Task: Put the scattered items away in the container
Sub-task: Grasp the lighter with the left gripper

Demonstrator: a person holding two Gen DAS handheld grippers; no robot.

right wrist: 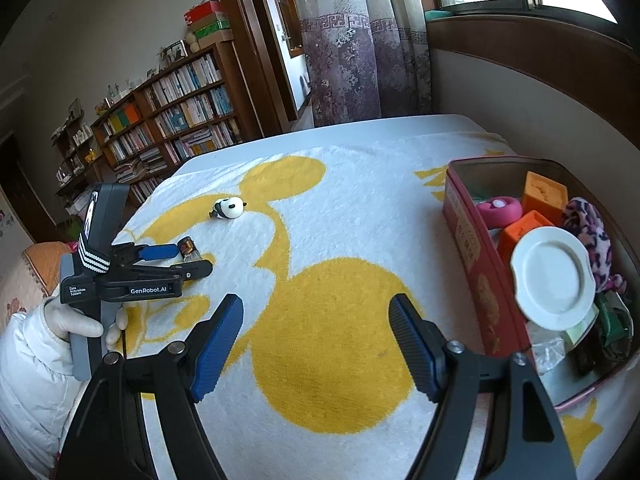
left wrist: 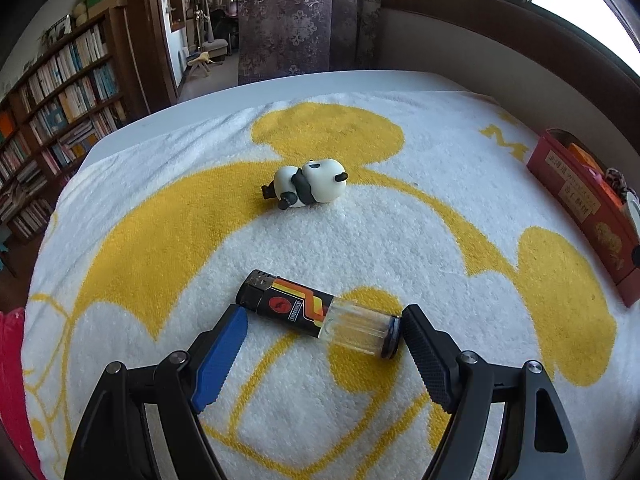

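We hold our left gripper (left wrist: 324,320) spread wide around the lighter (left wrist: 320,314), which lies flat on the yellow and white towel (left wrist: 400,240). The toy panda (left wrist: 308,184) lies on its side farther away. Our right gripper (right wrist: 316,312) is spread wide too, holding nothing, beside the red tin box (right wrist: 472,248) with a white plate (right wrist: 552,278) in it.

We are looking from the left claw (left wrist: 322,320) low and close over the towel (left wrist: 400,248), facing forward past the lighter (left wrist: 320,314) between its tips toward the panda (left wrist: 306,182) and curtain beyond. From the right claw (right wrist: 316,316) we are sitting higher, facing the same way, with the tin (right wrist: 472,240) just right. Both views are sharing the towel, panda, lighter, tin and bookshelf (right wrist: 176,120).
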